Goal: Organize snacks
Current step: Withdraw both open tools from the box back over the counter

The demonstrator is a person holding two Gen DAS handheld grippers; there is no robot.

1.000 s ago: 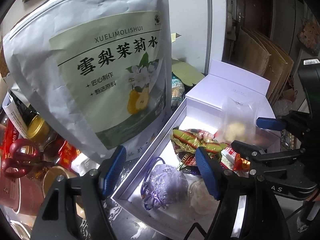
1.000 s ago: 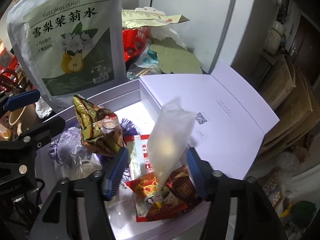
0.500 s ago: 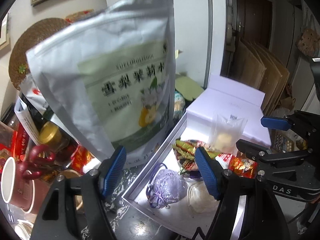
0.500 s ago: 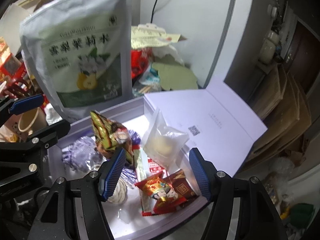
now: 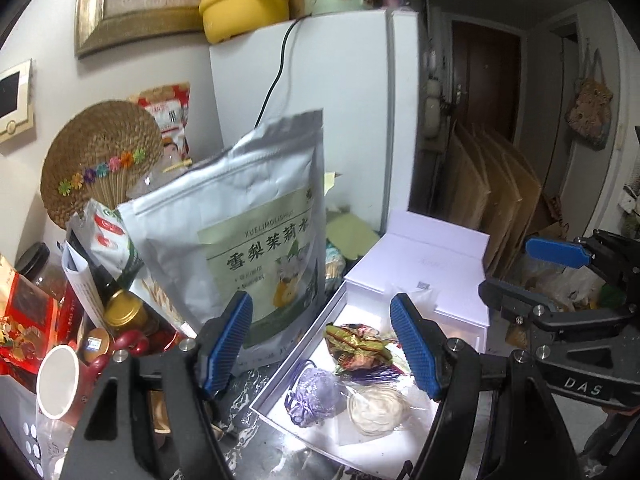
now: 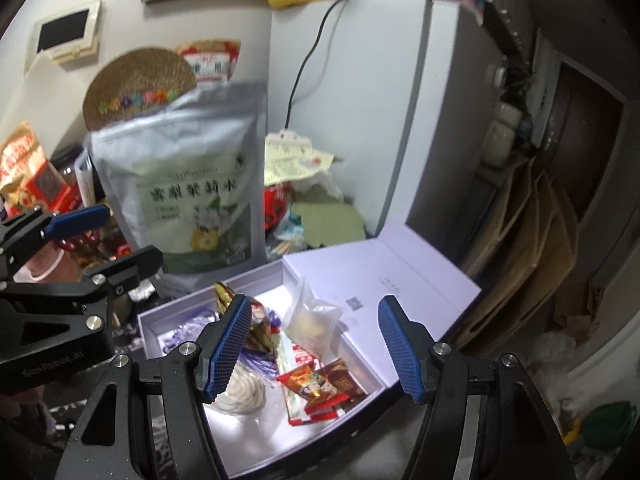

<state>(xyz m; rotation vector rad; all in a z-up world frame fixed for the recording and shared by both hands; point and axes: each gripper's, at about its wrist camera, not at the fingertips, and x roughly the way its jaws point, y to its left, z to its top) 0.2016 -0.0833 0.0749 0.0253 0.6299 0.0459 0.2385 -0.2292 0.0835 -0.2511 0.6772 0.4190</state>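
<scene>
1. Both sets of fingers are spread and grasp nothing: the left gripper hangs above the box's left rim, the right gripper above the box's middle.
2. The snacks lie in the open white box on the tabletop: a purple pouch, a white bun, a green-gold wrapper, a clear bag leaning on the right wall, and red packets at the near right.
3. The lid lies folded back flat to the right.
4. A tall silver pouch stands upright just left of the box, long axis vertical, label facing the cameras.
5. Jars, a cup and red packs crowd the left; a fridge closes the back.
6. Open room is above the box and over the lid.
</scene>
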